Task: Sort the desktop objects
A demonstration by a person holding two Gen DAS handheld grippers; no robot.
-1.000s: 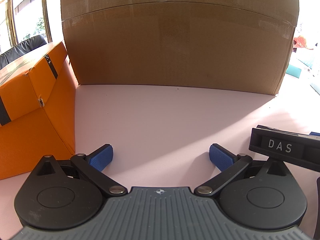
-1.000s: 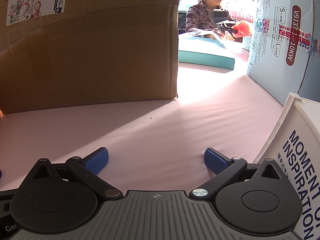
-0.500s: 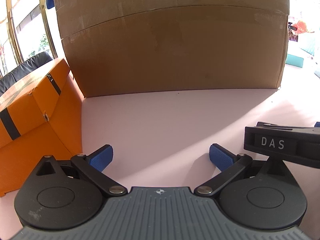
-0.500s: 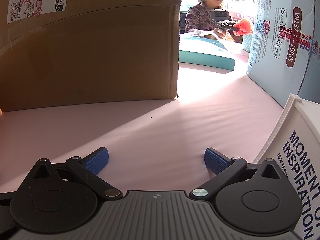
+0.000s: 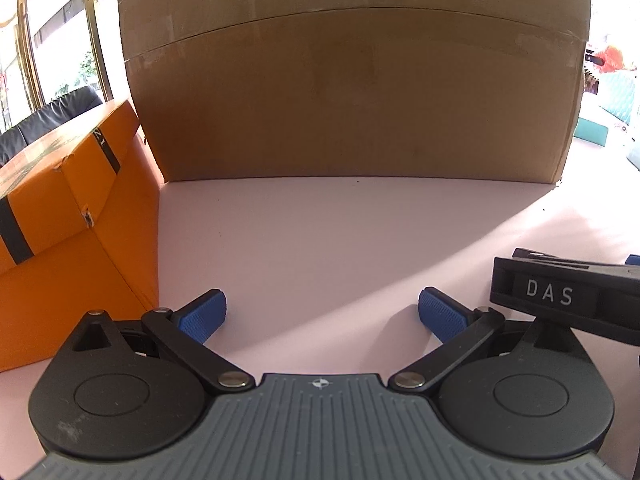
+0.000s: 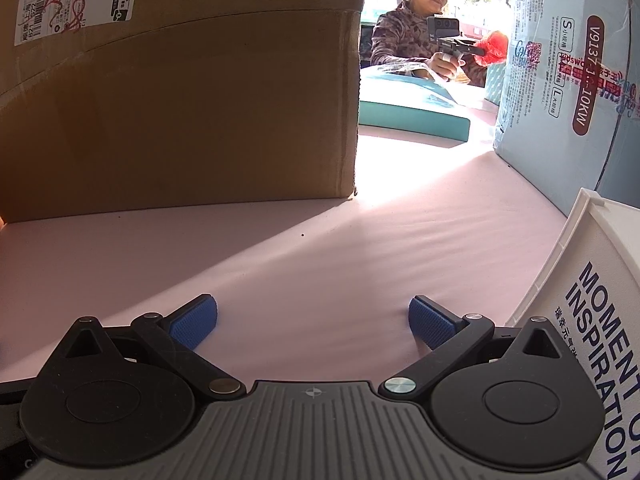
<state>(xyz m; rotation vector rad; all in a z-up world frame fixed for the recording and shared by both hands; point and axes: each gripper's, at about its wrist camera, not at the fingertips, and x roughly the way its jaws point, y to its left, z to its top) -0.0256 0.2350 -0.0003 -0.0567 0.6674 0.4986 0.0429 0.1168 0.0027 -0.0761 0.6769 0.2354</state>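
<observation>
Hovering low over pink matte tabletop (image 5: 320, 240), both claws spread wide, gripping nothing: left gripper (image 5: 322, 314), right gripper (image 6: 312, 322). No loose desktop object between either pair of blue ribbed pads (image 5: 202, 316). Nearest candidate: white rigid container (image 6: 592, 304), printed lettering, just beside right gripper's right finger, so right hand nearer. Orange carton (image 5: 68, 216) flanks left. Big brown corrugated box (image 5: 352, 92) ahead, shipping label up top.

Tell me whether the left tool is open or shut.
Open. The left tool has its two blue pads spread wide apart, with only bare pink tabletop between them; nothing is held.
</observation>
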